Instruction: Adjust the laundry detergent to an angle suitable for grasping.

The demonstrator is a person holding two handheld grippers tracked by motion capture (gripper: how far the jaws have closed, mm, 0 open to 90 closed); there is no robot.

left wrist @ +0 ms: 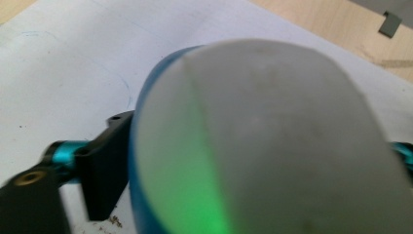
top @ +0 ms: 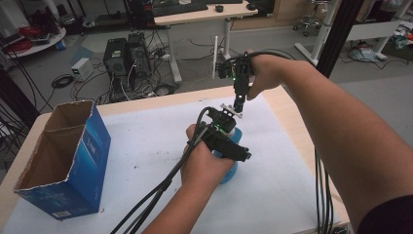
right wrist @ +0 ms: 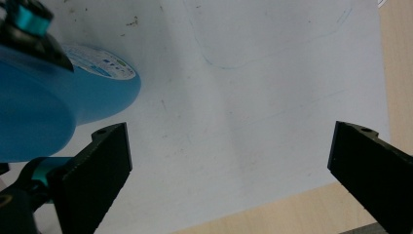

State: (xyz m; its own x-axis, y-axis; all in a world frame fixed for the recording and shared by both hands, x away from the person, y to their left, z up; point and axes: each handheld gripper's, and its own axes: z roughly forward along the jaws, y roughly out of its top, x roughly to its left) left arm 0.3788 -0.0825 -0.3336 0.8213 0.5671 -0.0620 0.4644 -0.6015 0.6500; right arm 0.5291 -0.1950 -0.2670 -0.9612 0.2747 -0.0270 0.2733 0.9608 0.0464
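A blue container stands near the middle of the surface, on the white sheet that covers most of the wooden top. The left gripper has it clamped: in the left gripper view a black jaw presses against the side of the blue wall, and the container's pale, greyish top, washed with green light at its lower edge, sits right up against the camera. The right gripper hangs just above and behind the container, pointing downward, its jaws spread wide with nothing between them; in the right gripper view the two black jaws stand far apart over bare sheet, with the blue container and its printed label at the left edge, apart from them. The sheet carries faint blue pen outlines and scattered dark crumbs. At the left end of the surface a blue cardboard box stands open, its top torn off and the brown inside showing. Black cables trail from the left gripper toward the person's side. Beyond the surface the grey floor holds two computer towers amid tangled cords, a small white unit, and a light wooden desk with a keyboard on it.
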